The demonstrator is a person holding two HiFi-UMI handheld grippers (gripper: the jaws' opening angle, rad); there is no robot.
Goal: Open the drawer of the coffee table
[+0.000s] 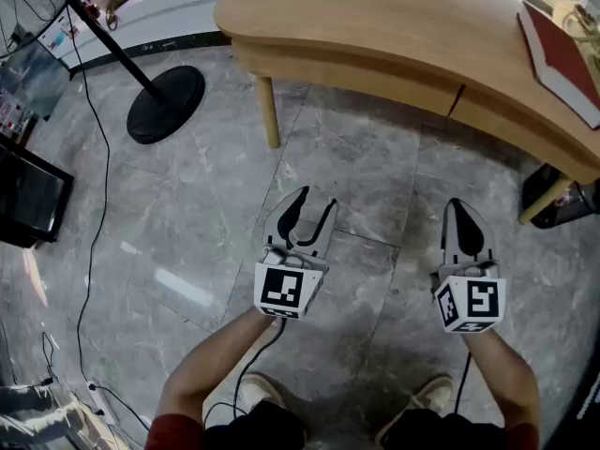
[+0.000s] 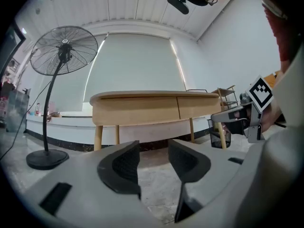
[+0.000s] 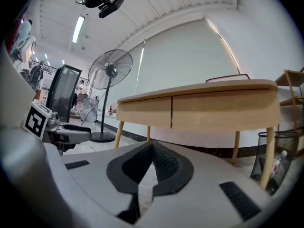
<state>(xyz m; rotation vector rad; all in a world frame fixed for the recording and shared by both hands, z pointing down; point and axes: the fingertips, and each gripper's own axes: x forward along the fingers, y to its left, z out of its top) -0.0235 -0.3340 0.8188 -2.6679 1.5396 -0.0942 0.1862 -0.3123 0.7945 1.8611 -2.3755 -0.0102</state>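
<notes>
Wooden coffee table [image 1: 375,17], drawer [image 2: 137,109] shut and untouched. Left gripper [image 1: 309,211] gapes empty, right gripper [image 1: 461,212] is pinched closed on nothing; both well short.

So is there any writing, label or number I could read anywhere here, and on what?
None can be read.
Marker on the left tongs: black-and-white squares, no letters.
Marker on the right tongs: the same.
Red book on the coffee table: no print legible.
Clutter at far left: too small.
</notes>
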